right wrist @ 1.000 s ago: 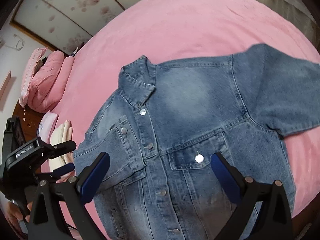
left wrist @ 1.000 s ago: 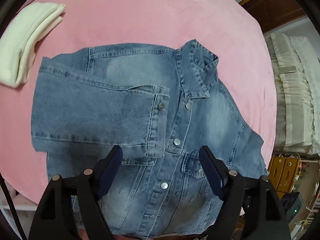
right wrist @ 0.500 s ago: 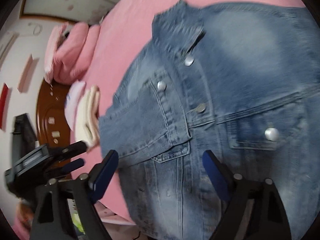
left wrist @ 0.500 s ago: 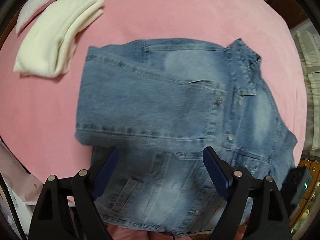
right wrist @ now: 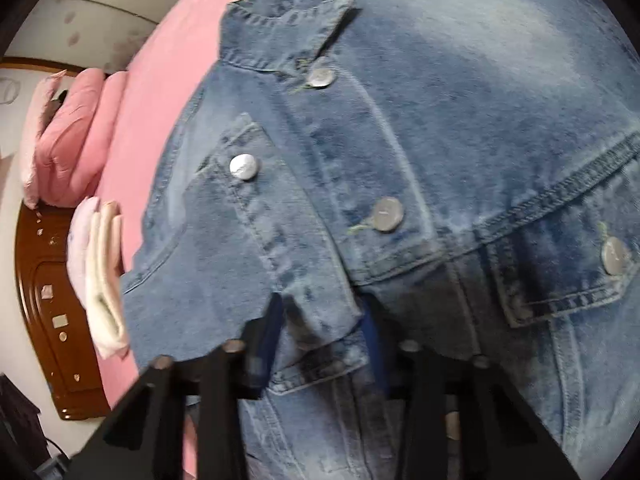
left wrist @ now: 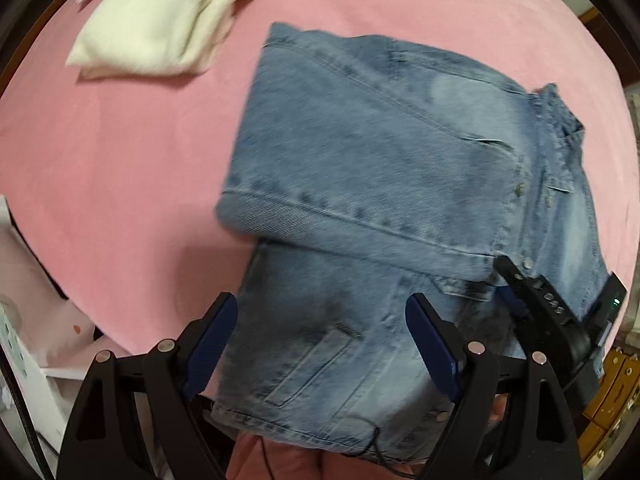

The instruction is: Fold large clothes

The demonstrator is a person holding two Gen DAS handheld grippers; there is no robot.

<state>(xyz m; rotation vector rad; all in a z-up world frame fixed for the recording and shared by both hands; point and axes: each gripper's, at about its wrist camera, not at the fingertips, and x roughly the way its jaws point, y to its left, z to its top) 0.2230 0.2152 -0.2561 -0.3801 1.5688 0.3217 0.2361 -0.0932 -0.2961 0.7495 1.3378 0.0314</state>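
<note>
While our right gripper [right wrist: 320, 340] has just been closing its jaws on the denim jacket's [left wrist: 380, 184] folded-in sleeve cuff [right wrist: 316, 320] between them, our left gripper [left wrist: 320, 344] hangs released above the hem, which we next need to pinch.

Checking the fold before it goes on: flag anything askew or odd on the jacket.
Nothing is damaged. The denim jacket lies on the pink bed with one sleeve folded across its front; the sleeve runs slantwise, not square to the hem. The right gripper has just been closing on the cuff.
</note>
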